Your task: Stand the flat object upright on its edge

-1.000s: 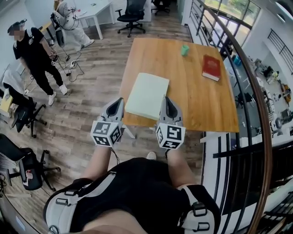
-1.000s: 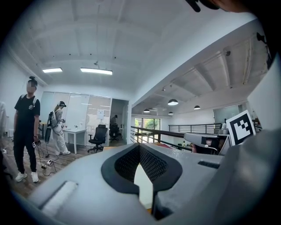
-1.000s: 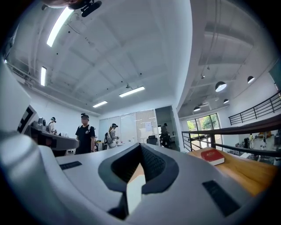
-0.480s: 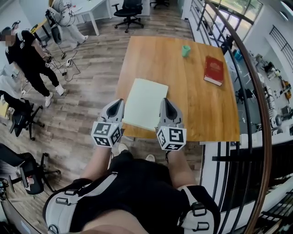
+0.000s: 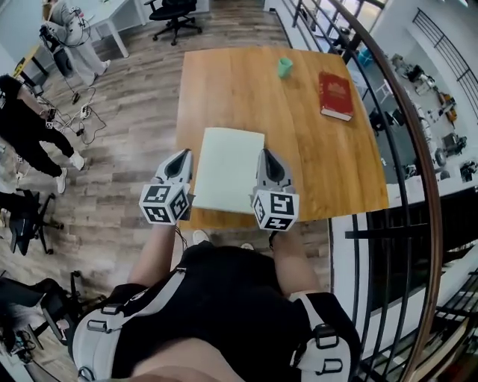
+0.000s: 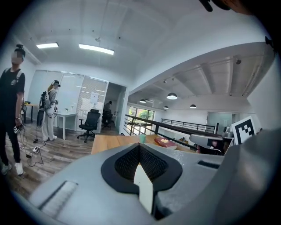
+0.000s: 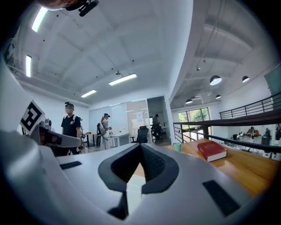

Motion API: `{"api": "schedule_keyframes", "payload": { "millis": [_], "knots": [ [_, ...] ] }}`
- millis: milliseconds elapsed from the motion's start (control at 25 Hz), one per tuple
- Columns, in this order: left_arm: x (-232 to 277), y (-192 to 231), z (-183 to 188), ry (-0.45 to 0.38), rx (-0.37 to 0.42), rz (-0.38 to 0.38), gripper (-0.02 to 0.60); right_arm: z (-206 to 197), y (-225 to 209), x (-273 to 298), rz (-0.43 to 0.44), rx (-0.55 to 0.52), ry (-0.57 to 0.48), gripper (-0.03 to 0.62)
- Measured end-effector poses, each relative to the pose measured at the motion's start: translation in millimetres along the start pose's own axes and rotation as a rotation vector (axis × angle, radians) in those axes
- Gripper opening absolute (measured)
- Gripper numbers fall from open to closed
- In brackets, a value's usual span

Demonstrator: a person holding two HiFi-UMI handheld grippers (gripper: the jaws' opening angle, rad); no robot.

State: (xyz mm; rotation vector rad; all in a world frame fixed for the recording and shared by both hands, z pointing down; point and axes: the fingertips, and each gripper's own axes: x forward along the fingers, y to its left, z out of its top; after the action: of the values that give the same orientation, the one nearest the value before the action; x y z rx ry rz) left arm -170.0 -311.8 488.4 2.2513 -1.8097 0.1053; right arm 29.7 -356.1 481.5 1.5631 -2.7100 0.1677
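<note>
The flat object (image 5: 228, 168), a pale green board, lies flat on the wooden table (image 5: 246, 89) by its near edge. My left gripper (image 5: 181, 156) is just off the board's left side, over the table's left edge, with its jaws shut on nothing. Beside the board's right edge, my right gripper (image 5: 267, 155) is likewise shut and empty. In the left gripper view the left gripper (image 6: 139, 147) shows its tips meeting, with a pale sliver below them. The right gripper (image 7: 141, 147) in its own view shows the same.
A red book (image 5: 334, 95) and a small green cup (image 5: 284, 67) sit at the table's far right. A dark railing (image 5: 418, 149) runs along the right. A person in black (image 5: 26, 127) stands on the wood floor at left, with an office chair (image 5: 175, 9) beyond the table.
Both grippers have moved forward with me toward the table. They now flank the board's near half instead of hanging short of its near corners. Jaws stayed shut.
</note>
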Motion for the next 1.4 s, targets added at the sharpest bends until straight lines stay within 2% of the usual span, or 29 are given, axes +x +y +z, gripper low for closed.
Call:
{"api": "schedule_keyframes", "payload": {
  "millis": [160,280,320,440,760,920,1160,1400],
  "knots": [
    [13,9,-13,0.055,0.014,-0.020,0.002,-16,-9,10,-0.043,0.003,0.057,0.005],
    [22,12,-25,0.098,0.014,-0.036,0.002,-35,-12,17,-0.032,0.039,0.126,0.014],
    [25,12,-29,0.109,0.003,-0.050,0.015,-42,-13,19,-0.024,0.058,0.149,0.021],
    [36,11,-45,0.159,-0.040,-0.098,0.118,-64,-19,23,-0.011,0.110,0.223,0.077],
    [66,30,-104,0.370,-0.046,-0.103,0.191,-126,-31,34,0.010,0.228,0.408,0.153],
    [77,36,-134,0.471,-0.043,-0.101,0.201,-160,-39,34,-0.007,0.256,0.495,0.167],
    [87,46,-169,0.571,-0.090,-0.109,0.201,-206,-46,35,-0.022,0.357,0.604,0.197],
    [92,51,-213,0.683,-0.099,-0.126,0.201,-245,-47,33,-0.020,0.416,0.712,0.216]
  ]
}}
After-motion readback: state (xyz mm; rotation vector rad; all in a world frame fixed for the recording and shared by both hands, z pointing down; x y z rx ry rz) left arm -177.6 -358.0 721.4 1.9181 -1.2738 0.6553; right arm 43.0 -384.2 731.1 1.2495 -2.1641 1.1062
